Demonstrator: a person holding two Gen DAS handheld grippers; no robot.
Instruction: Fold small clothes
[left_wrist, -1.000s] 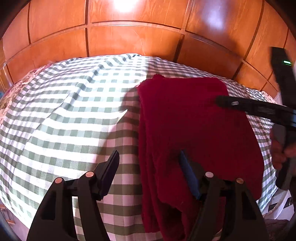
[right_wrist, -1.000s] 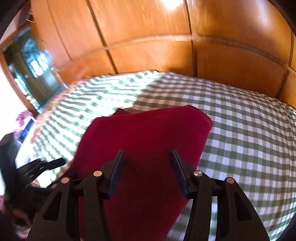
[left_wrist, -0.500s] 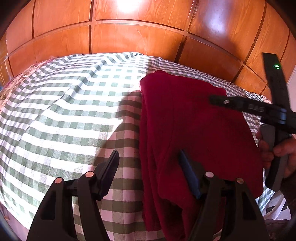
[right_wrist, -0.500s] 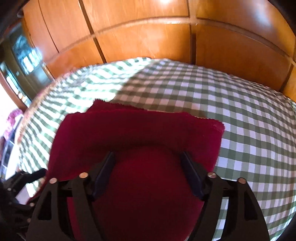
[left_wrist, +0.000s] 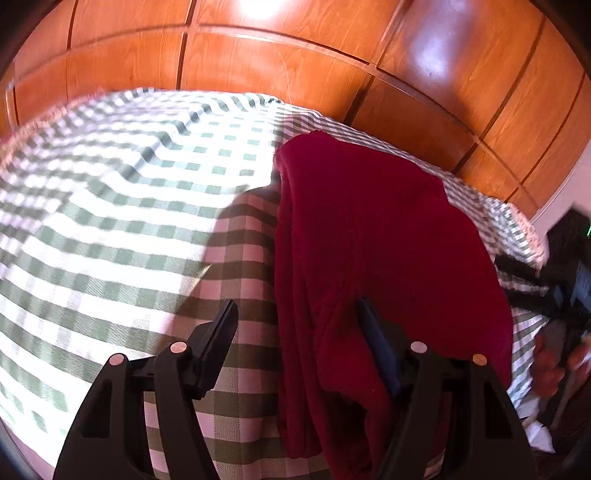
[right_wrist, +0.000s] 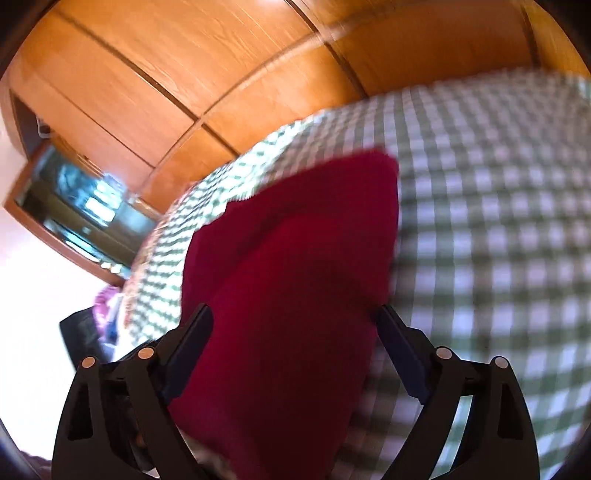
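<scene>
A dark red folded garment (left_wrist: 369, 243) lies on the green and white checked cloth (left_wrist: 110, 221). It also shows in the right wrist view (right_wrist: 295, 277), blurred. My left gripper (left_wrist: 295, 328) is open and empty, low over the garment's left edge, with its right finger (left_wrist: 376, 347) over the red fabric. My right gripper (right_wrist: 295, 328) is open and wide, with the garment between and under its fingers; I cannot tell if it touches. It shows blurred at the right edge of the left wrist view (left_wrist: 561, 280).
Orange wooden panelled doors (left_wrist: 295, 55) stand close behind the covered surface. In the right wrist view a dark framed mirror or window (right_wrist: 74, 206) is at the left and the checked cloth's edge (right_wrist: 147, 258) drops off beside it.
My right gripper has swung and tilted, pulling back toward the garment's right near side; its view is now blurred. My left gripper has hardly moved. Both stayed open.
</scene>
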